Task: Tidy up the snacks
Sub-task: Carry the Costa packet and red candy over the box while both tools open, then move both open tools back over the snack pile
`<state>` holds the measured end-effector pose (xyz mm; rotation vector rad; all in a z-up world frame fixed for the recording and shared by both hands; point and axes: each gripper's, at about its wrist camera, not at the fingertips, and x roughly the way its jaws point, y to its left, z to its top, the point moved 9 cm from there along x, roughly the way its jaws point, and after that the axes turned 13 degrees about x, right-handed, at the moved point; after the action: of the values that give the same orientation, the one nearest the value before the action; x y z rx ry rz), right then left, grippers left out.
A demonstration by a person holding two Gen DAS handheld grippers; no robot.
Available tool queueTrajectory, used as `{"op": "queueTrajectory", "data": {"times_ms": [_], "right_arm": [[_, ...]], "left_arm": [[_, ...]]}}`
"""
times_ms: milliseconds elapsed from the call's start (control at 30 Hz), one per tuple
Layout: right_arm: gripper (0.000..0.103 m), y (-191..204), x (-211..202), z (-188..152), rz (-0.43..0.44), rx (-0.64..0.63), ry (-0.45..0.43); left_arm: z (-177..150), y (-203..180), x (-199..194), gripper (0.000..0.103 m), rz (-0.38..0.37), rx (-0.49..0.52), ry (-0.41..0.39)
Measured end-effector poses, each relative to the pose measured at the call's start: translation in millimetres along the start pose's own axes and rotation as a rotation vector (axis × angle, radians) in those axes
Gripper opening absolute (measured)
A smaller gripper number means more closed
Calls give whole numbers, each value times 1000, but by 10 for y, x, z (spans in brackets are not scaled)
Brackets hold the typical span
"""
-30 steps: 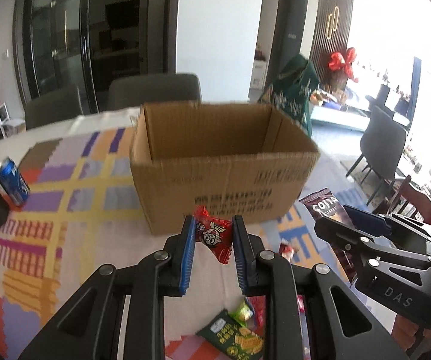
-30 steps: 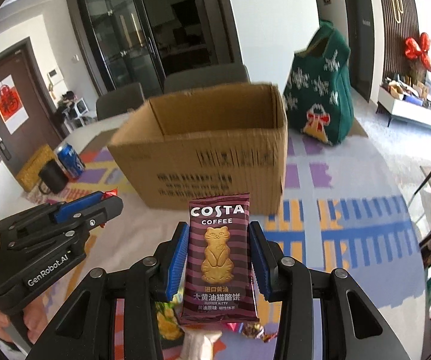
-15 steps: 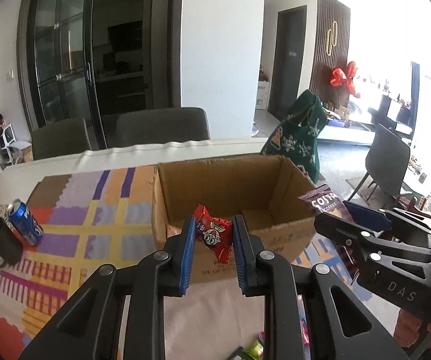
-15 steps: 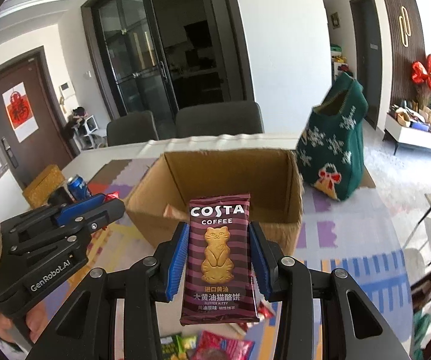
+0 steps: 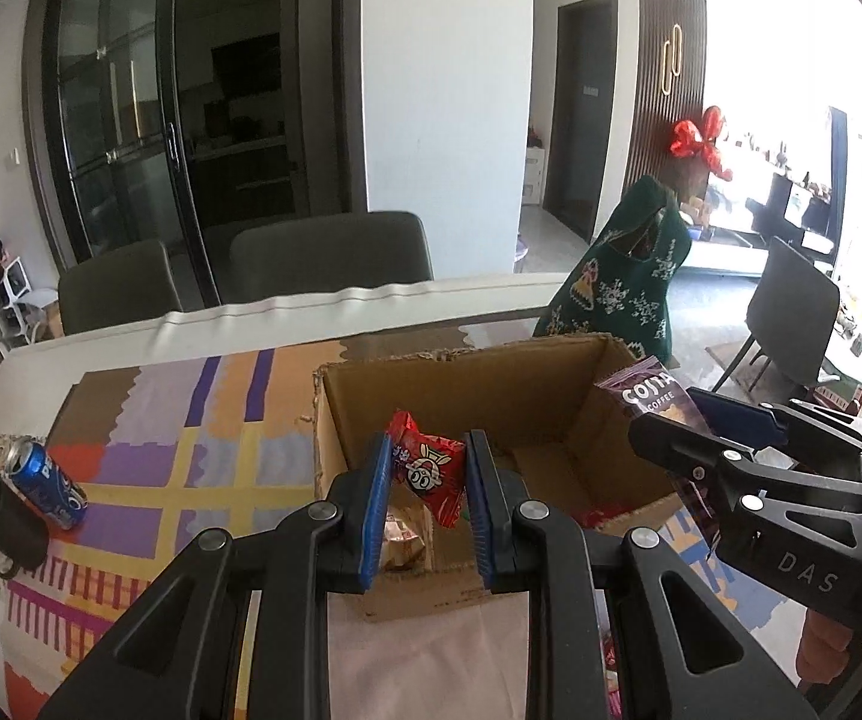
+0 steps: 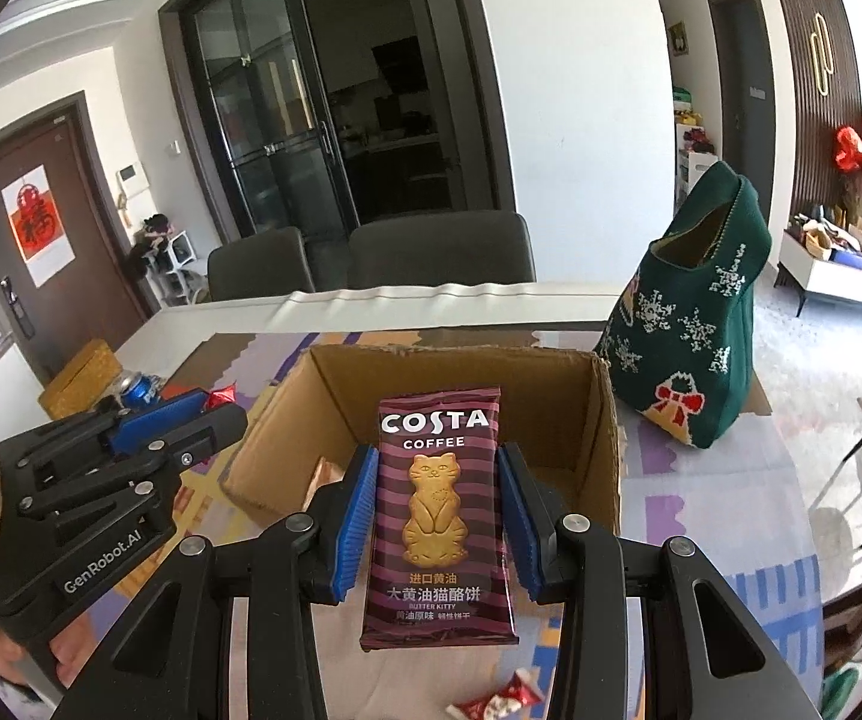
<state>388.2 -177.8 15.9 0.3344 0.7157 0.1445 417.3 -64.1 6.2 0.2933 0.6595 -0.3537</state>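
Patchwork tablecloth (image 5: 149, 450), dining chairs (image 5: 329, 255) behind

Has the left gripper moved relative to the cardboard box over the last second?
Yes. The left gripper, shut on the red candy, rose and advanced: it faced the cardboard box wall earlier and now overlooks its open top.

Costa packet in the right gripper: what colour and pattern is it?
Dark maroon with lighter purple stripes and a golden cat-shaped biscuit on the Costa packet; clearest in the right wrist view.

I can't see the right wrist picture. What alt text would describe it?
A handheld tool grips a maroon Costa Coffee cat-biscuit packet upright above an open cardboard box on a patchwork tablecloth. A second tool enters from the left, holding a red candy; a green knitted Christmas bag stands right of the box.
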Motion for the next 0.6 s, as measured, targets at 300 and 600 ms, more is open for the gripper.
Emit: {"op": "queueTrajectory", "data": {"times_ms": [300,600], "right_arm": [[47,-47,221,149,-8,18,15],[55,-66,-8,61,-32,1,-17]], "left_arm": [[65,71,166,51,49,11,23],[-85,38,-151,59,52,9,-1]]}}
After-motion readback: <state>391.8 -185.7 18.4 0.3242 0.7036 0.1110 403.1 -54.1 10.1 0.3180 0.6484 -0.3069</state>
